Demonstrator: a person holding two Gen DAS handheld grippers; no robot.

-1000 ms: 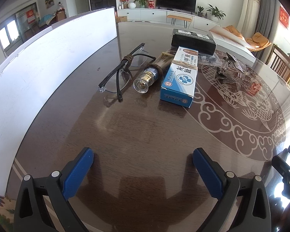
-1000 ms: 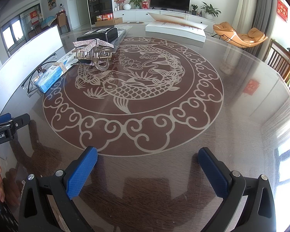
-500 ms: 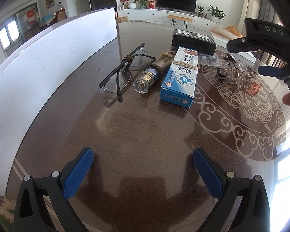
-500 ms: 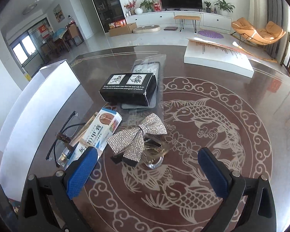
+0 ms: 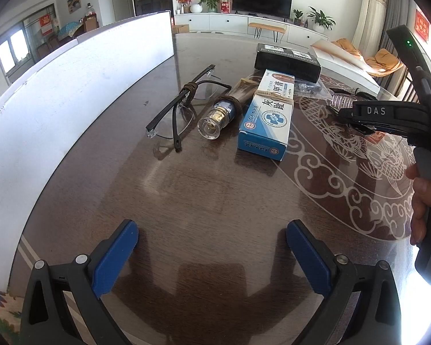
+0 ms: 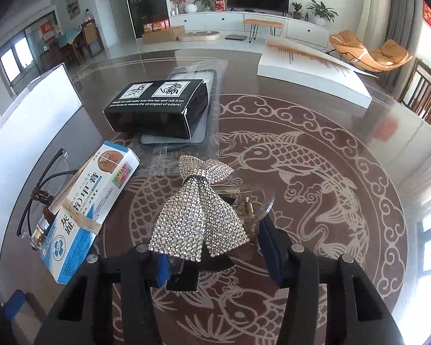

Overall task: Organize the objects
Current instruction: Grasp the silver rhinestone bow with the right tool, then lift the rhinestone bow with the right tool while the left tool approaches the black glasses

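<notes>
Between the blue pads of the right gripper (image 6: 215, 258) sits a rhinestone bow hair clip (image 6: 199, 215), lying on the glass-topped table (image 6: 344, 132) over the fish pattern; its clear claw part shows just right of the bow. The jaws have just been closing around the clip, but the bow hides the left pad, so whether the pads already press on it I cannot tell. Just left of the clip lies a blue and white medicine box (image 6: 89, 210), with a small glass bottle (image 5: 218, 118) and a pair of glasses (image 5: 181, 109) beyond it; a black box (image 6: 158, 106) rests behind on a flat packet. The left gripper (image 5: 212, 258) hangs wide open above bare table, holding nothing. The step in hand looks like picking the first item. Next, the right jaws likely need to finish closing on the clip's firm body rather than the floppy bow, then lift it straight up clear of the medicine box
</notes>
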